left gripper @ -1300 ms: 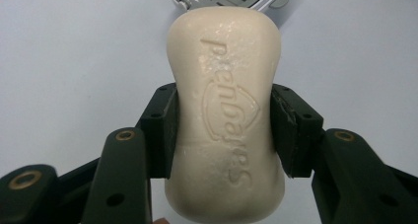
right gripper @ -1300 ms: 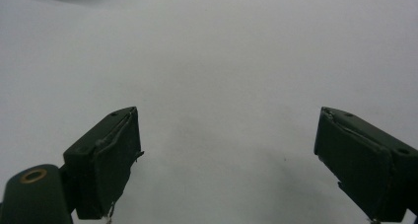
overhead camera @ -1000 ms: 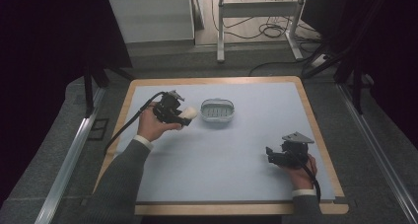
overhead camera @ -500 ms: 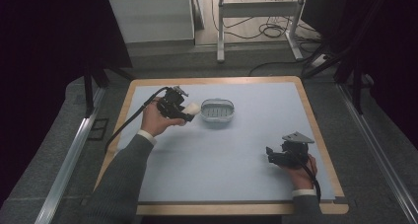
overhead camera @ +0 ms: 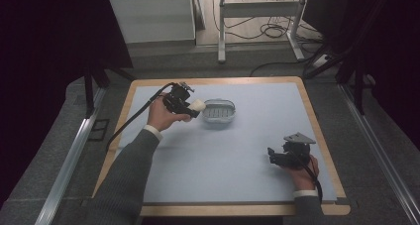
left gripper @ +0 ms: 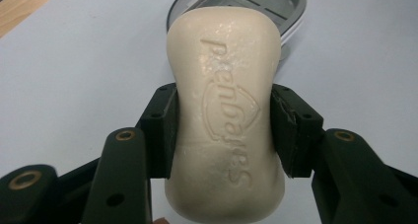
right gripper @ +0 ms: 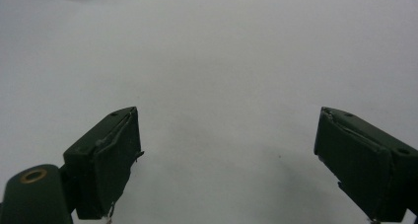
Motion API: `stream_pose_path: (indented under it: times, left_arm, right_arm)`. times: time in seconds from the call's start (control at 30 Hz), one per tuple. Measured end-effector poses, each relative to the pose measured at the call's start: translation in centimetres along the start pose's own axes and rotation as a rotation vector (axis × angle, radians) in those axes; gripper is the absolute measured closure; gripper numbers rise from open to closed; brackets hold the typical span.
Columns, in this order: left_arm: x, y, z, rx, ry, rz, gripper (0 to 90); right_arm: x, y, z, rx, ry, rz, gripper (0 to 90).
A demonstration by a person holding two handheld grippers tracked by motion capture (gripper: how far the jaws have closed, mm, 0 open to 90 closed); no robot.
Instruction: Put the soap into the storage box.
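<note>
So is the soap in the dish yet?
Not yet. The soap is clamped in the left gripper, just short of the dish, which looks empty.

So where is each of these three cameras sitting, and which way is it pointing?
High view: above the person's side, looking forward and down on the table; both forearms, left gripper and right gripper show.
Left gripper view: rides that gripper, looking along its jaws, shut on the soap, toward the grey dish.
Right gripper view: rides the right gripper, facing bare table between open jaws.
Shared: soap and dish appear in high and left gripper views.
</note>
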State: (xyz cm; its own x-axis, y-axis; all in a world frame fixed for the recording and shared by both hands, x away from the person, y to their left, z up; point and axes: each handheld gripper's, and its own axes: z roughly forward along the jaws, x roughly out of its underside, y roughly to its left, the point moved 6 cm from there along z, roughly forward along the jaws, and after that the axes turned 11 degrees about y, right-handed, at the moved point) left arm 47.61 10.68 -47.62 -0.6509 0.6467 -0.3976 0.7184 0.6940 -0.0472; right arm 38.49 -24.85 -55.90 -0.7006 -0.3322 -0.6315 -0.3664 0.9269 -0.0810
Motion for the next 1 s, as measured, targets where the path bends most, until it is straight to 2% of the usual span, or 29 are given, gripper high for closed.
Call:
stream_pose_path:
  times: [0.23,0.37,0.5,0.57,0.6,0.7,0.73,0.93,1.0]
  left_arm:
    - [-0.7,0.3,0.3,0.009,-0.008,0.003,49.5]
    - [-1.4,-0.1,0.5,0.006,-0.006,0.027,49.5]
    - [-2.7,-1.2,0.5,0.013,-0.012,0.064,49.5]
    - [-2.9,-1.3,0.6,0.017,-0.013,0.068,49.5]
    - [-3.4,-1.5,0.7,0.012,-0.007,0.088,49.5]
    - [-3.8,-1.8,0.8,0.012,-0.005,0.096,49.4]
    - [-4.1,-1.9,1.0,0.039,-0.012,0.093,49.4]
    - [-4.4,-1.5,1.7,0.025,0.007,0.097,49.5]
    - [-4.5,-1.5,1.8,0.035,0.005,0.100,49.4]
  right_arm:
    - [0.1,-0.2,0.1,0.004,0.007,0.007,10.2]
    - [0.1,-0.2,0.1,0.005,0.007,0.009,10.2]
    - [0.1,-0.2,0.1,0.008,0.010,0.005,10.2]
    - [0.1,-0.2,0.1,0.006,0.008,0.007,10.2]
    - [0.1,-0.2,0.1,0.005,0.007,0.006,10.2]
    - [0.1,-0.3,0.0,0.006,0.005,0.007,10.1]
    - [0.1,-0.3,0.0,0.006,0.005,0.009,10.1]
    - [0.1,-0.3,0.1,0.006,0.008,0.008,10.2]
    - [0.1,-0.3,0.1,0.007,0.010,0.006,10.2]
